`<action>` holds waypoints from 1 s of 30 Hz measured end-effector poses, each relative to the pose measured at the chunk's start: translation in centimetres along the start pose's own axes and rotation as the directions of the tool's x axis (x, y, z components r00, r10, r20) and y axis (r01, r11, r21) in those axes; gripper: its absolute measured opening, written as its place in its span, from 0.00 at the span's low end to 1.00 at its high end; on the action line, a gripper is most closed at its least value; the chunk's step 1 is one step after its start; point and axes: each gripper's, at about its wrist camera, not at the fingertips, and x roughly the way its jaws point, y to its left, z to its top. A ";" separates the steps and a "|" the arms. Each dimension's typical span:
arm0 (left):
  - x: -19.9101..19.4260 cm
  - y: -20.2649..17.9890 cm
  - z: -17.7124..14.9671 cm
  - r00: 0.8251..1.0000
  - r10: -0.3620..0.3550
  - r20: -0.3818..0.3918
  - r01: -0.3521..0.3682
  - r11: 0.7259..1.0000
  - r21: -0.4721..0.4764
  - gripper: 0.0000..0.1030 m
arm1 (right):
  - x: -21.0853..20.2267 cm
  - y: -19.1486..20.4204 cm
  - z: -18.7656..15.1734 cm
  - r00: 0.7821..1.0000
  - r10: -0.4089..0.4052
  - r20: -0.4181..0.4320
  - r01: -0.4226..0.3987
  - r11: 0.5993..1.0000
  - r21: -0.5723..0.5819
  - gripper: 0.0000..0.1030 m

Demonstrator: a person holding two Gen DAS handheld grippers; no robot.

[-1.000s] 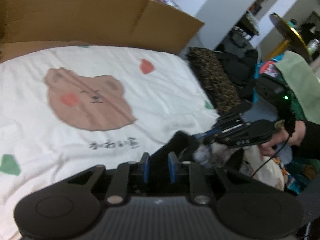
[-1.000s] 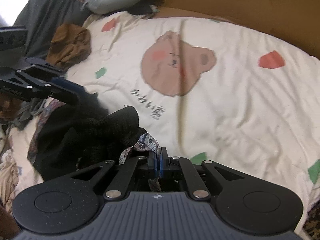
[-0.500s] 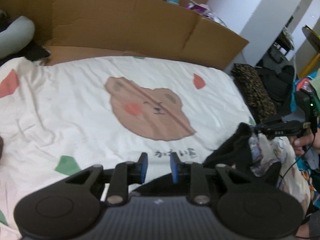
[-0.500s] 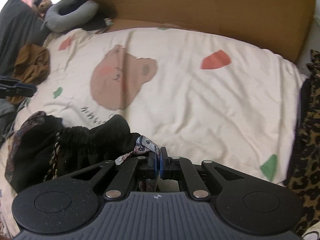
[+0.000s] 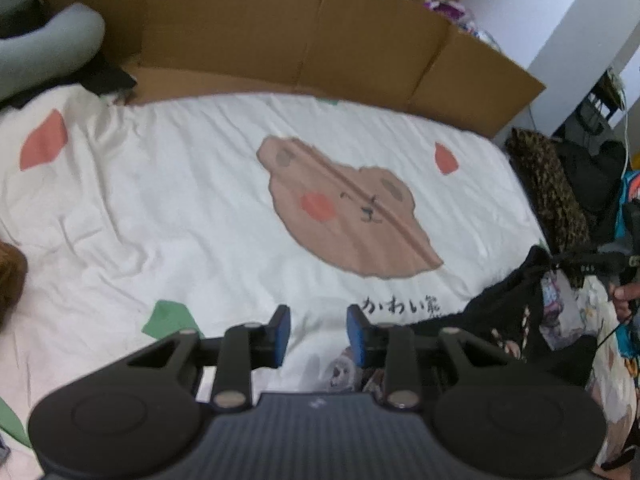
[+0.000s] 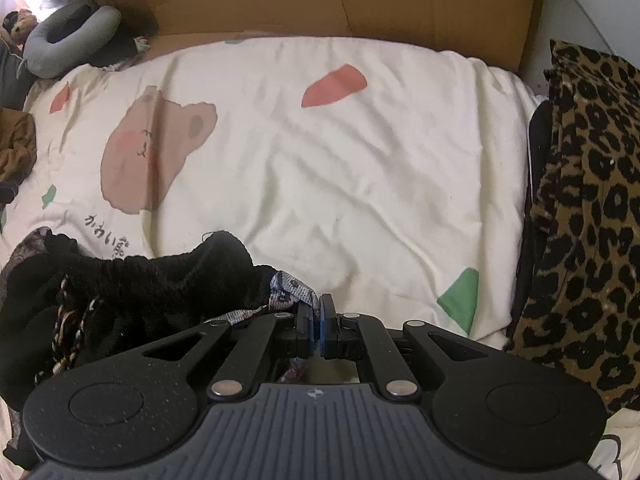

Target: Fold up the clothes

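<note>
Pinching only a patterned edge of the black garment (image 6: 168, 280), the right gripper (image 6: 319, 320) could lose it under the bunched weight. The left gripper (image 5: 318, 334) hangs released over the bedsheet (image 5: 180, 208), so 1 grip carries everything; the garment lies crumpled at the bed's near edge.

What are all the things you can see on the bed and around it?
Bed cover: one, cream with a brown bear print, spread over the bed.
Black garment: one, black knit with patterned lining, near edge of bed.
Leopard cloth: one, brown and black, right of bed.
Cardboard: one, brown, standing behind bed.
Neck pillow: one, grey, far left corner.
Brown cloth: one, brown, left edge.
Left tool: open, empty.
Right tool: shut on the black garment's lining.
</note>
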 end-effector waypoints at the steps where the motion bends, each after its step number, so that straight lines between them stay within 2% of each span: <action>1: 0.4 0.3 -0.2 1.000 -0.003 -0.007 0.003 1.000 -0.014 0.32 | 0.1 0.0 -0.1 1.000 0.000 -0.003 0.000 1.000 0.000 0.00; 8: 3.3 1.6 -1.6 0.997 -0.053 -0.054 0.045 0.988 -0.145 0.33 | 0.4 0.0 -0.5 1.000 0.007 -0.017 -0.007 1.000 0.000 0.00; 14: 5.1 1.3 -2.8 0.989 -0.099 -0.110 0.079 0.981 -0.176 0.37 | 0.6 -0.1 -0.6 1.000 0.013 -0.025 -0.013 1.000 0.001 0.00; 18: 4.8 1.2 -3.4 0.985 -0.135 -0.107 0.112 0.974 -0.198 0.37 | 0.7 -0.2 -0.8 0.999 0.016 -0.029 -0.016 1.000 0.001 0.00; 20: 4.7 0.7 -3.6 0.979 -0.170 -0.113 0.147 0.971 -0.191 0.37 | 0.8 -0.2 -0.9 0.999 0.016 -0.031 -0.016 1.000 0.001 0.00; 22: 4.7 -0.1 -3.8 0.971 -0.206 -0.122 0.184 0.968 -0.170 0.41 | 0.9 -0.2 -1.0 0.999 0.017 -0.032 -0.017 1.000 -0.001 0.00; 26: 5.1 -0.8 -4.2 0.971 -0.189 -0.150 0.169 0.976 -0.134 0.41 | 1.0 -0.2 -1.0 0.999 0.018 -0.034 -0.018 1.000 -0.001 0.00; 30: 5.6 -1.3 -4.5 0.970 -0.165 -0.176 0.149 0.984 -0.099 0.46 | 1.1 -0.2 -1.1 0.999 0.018 -0.040 -0.018 1.000 -0.008 0.00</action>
